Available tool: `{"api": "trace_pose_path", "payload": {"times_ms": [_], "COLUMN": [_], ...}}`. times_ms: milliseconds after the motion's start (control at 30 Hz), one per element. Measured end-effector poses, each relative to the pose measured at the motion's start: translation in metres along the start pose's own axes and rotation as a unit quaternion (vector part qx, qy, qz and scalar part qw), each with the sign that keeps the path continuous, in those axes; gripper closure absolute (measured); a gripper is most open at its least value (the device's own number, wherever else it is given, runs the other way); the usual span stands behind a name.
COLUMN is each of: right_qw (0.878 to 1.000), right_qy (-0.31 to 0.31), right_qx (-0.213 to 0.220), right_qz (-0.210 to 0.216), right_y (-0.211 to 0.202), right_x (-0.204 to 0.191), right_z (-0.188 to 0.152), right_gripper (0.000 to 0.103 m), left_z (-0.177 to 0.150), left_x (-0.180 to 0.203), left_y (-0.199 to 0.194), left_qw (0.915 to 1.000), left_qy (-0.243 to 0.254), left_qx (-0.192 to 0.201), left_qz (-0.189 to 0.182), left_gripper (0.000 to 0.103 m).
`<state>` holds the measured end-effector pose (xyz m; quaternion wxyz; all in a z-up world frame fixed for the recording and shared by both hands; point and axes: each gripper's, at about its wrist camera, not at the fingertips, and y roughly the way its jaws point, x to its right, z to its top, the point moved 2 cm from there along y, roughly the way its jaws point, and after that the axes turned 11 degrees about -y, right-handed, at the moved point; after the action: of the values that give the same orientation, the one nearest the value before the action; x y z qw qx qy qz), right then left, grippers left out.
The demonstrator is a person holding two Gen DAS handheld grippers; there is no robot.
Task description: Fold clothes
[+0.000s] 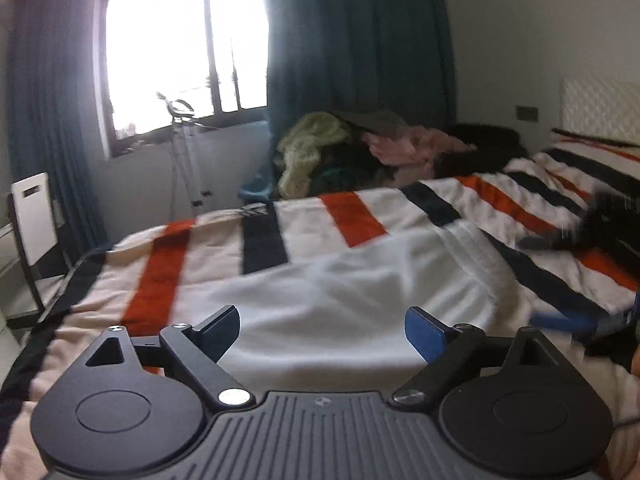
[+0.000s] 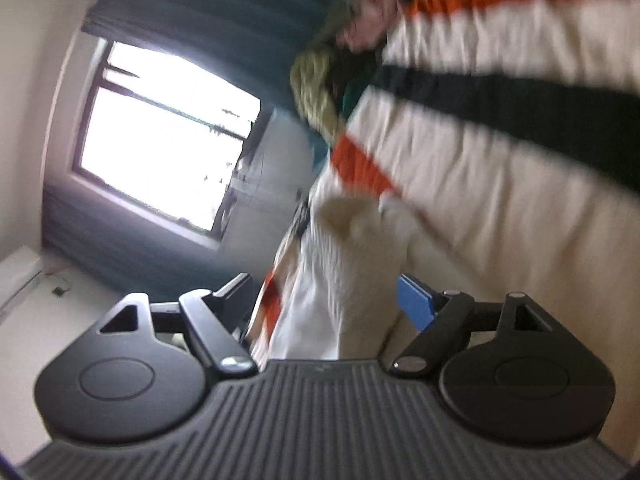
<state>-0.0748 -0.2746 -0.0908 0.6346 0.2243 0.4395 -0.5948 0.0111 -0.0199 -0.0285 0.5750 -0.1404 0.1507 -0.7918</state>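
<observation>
A white garment (image 1: pixel 360 280) is lying rumpled mid-frame on the striped bedspread (image 1: pixel 352 216). Both the left gripper (image 1: pixel 322 332) and right gripper (image 2: pixel 324 304) are spreading wide, pinching nothing. A clothes pile (image 1: pixel 360 148) is sitting behind.

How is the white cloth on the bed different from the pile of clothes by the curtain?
The white cloth lies spread out and mostly flat on the striped blanket; the pile of clothes is heaped and crumpled. The white cloth is one plain colour; the pile of clothes mixes yellow-green, pink and dark pieces. The white cloth sits just ahead of the open left gripper; the pile of clothes lies beyond the bed's far edge. Neither looks neatly folded.
</observation>
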Motion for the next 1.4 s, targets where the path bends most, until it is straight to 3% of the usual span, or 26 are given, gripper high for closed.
{"api": "trace_pose_path", "payload": {"times_ms": [100, 133, 267, 400, 433, 567, 667, 767, 867, 1000, 1100, 1167, 1400], "right_qw": [0.999, 0.999, 0.997, 0.996, 0.995, 0.987, 0.972, 0.962, 0.958, 0.976, 0.985, 0.984, 0.985], "right_qy": [0.002, -0.011, -0.034, -0.038, -0.047, -0.121, -0.205, -0.239, -0.227, -0.114, -0.026, -0.003, 0.025], "right_qx": [-0.039, -0.044, -0.052, -0.043, -0.037, -0.005, 0.039, 0.097, 0.128, 0.054, 0.043, 0.047, -0.002], "right_qz": [0.010, 0.000, -0.050, -0.070, -0.075, -0.109, -0.111, -0.093, -0.116, -0.177, -0.166, -0.174, -0.170], "right_y": [0.021, 0.026, 0.050, 0.067, 0.070, 0.079, 0.074, 0.054, 0.037, 0.043, 0.038, 0.033, 0.030], "right_x": [-0.003, -0.006, -0.006, -0.001, -0.001, -0.010, -0.033, -0.055, -0.049, 0.008, 0.036, 0.041, 0.045], "right_z": [-0.015, -0.017, -0.023, -0.026, -0.024, -0.020, -0.018, -0.011, 0.000, 0.003, -0.002, 0.001, -0.010], "right_gripper": [0.024, 0.033, 0.035, 0.039, 0.041, 0.067, 0.076, 0.078, 0.078, 0.071, 0.047, 0.023, 0.024], "left_z": [0.004, 0.003, -0.004, -0.005, -0.006, -0.009, -0.012, -0.012, -0.014, -0.019, -0.024, -0.027, -0.033], "left_x": [-0.033, -0.044, -0.082, -0.108, -0.111, -0.123, -0.131, -0.135, -0.136, -0.135, -0.135, -0.136, -0.146], "left_y": [-0.014, -0.016, -0.026, -0.022, -0.019, -0.011, -0.009, -0.013, -0.012, -0.008, -0.005, -0.004, 0.000], "left_qw": [0.9990, 0.9980, 0.9908, 0.9817, 0.9802, 0.9740, 0.9692, 0.9682, 0.9672, 0.9647, 0.9625, 0.9596, 0.9439], "left_qy": [-0.043, -0.062, -0.133, -0.186, -0.193, -0.219, -0.239, -0.244, -0.247, -0.254, -0.258, -0.266, -0.315], "left_qx": [-0.012, -0.010, -0.009, -0.018, -0.022, -0.036, -0.039, -0.038, -0.048, -0.068, -0.081, -0.089, -0.100], "left_qz": [-0.007, -0.002, 0.021, 0.037, 0.039, 0.047, 0.045, 0.041, 0.034, 0.023, 0.020, 0.018, -0.008], "left_gripper": [0.007, 0.007, 0.007, 0.007, 0.007, 0.007, 0.007, 0.007, 0.007, 0.007, 0.007, 0.007, 0.007]}}
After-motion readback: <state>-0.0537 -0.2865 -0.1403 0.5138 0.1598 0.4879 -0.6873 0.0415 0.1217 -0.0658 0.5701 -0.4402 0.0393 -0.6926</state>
